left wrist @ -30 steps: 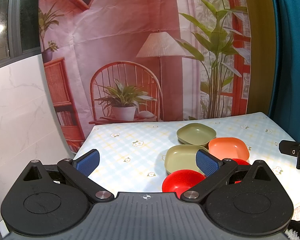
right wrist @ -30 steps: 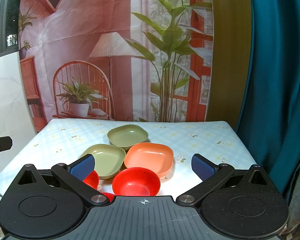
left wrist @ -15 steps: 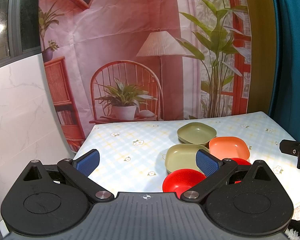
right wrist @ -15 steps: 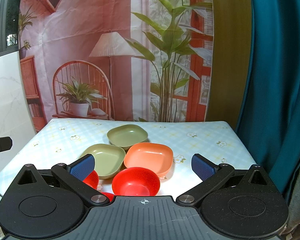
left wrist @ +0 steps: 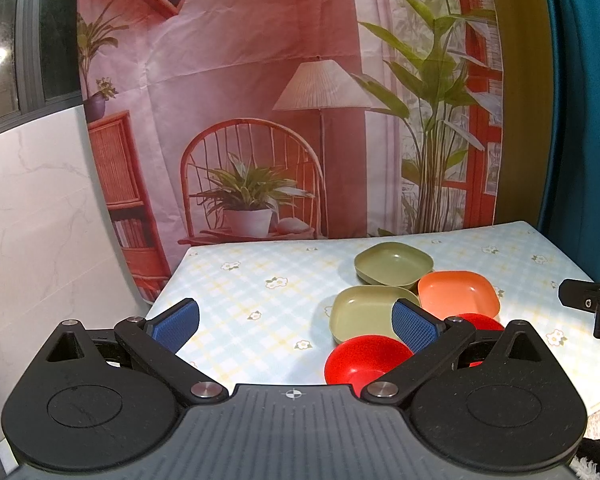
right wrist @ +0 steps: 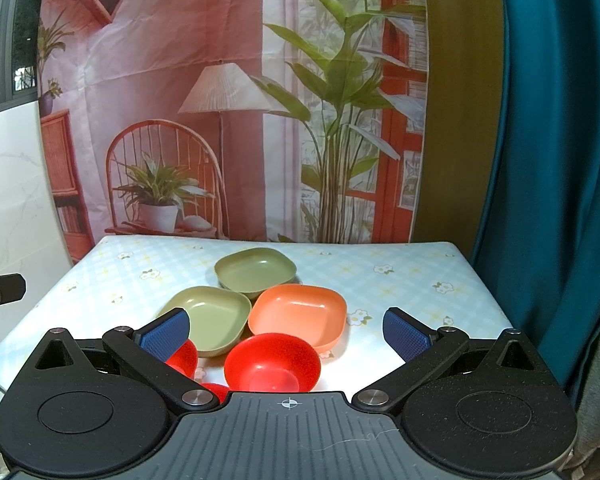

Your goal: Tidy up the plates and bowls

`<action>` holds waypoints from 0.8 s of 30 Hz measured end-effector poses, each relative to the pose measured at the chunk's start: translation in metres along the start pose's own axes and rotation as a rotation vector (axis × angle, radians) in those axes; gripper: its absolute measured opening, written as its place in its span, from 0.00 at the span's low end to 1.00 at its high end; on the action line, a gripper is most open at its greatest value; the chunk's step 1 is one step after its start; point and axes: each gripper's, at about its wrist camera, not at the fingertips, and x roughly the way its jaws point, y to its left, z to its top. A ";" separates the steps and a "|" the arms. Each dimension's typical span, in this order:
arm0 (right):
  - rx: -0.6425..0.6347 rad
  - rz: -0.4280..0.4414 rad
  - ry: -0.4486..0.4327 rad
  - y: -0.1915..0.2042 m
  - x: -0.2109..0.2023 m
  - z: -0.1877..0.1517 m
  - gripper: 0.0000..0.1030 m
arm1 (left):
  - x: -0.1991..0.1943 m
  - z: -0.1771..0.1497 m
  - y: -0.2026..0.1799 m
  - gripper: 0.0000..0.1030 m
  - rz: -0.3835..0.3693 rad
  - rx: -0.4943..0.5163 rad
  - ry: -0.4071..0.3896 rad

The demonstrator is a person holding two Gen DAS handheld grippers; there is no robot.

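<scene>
On tablecloth (right wrist: 400, 276), clustered dishes, both grippers agape

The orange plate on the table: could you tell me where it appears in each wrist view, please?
Left wrist view: the orange plate lies right of centre, just beyond the right fingertip of the left gripper.
Right wrist view: the orange plate lies at centre, between the open fingers of the right gripper.
Shared landmark: the far green plate, directly behind it in both.
</scene>
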 end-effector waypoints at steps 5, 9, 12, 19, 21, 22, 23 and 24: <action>0.000 0.001 0.001 0.000 0.000 0.000 1.00 | 0.005 -0.007 -0.001 1.00 0.001 0.001 0.002; -0.001 0.000 0.002 0.000 0.001 -0.001 1.00 | 0.004 -0.009 -0.001 1.00 0.000 0.001 0.005; -0.001 0.000 0.002 0.000 0.002 -0.002 1.00 | 0.004 -0.009 -0.001 1.00 0.000 0.002 0.006; -0.002 -0.001 0.002 0.000 0.003 -0.003 1.00 | 0.004 -0.009 -0.001 1.00 0.000 0.001 0.007; -0.001 -0.001 0.002 0.000 0.003 -0.004 1.00 | 0.004 -0.010 -0.001 1.00 0.000 0.001 0.007; -0.001 -0.001 0.003 0.000 0.003 -0.004 1.00 | 0.005 -0.008 -0.002 1.00 0.001 0.001 0.009; -0.002 -0.001 0.003 0.000 0.004 -0.004 1.00 | 0.004 -0.008 -0.002 1.00 0.001 0.001 0.010; -0.002 0.000 0.004 0.000 0.004 -0.004 1.00 | 0.004 -0.009 -0.002 1.00 0.001 0.001 0.011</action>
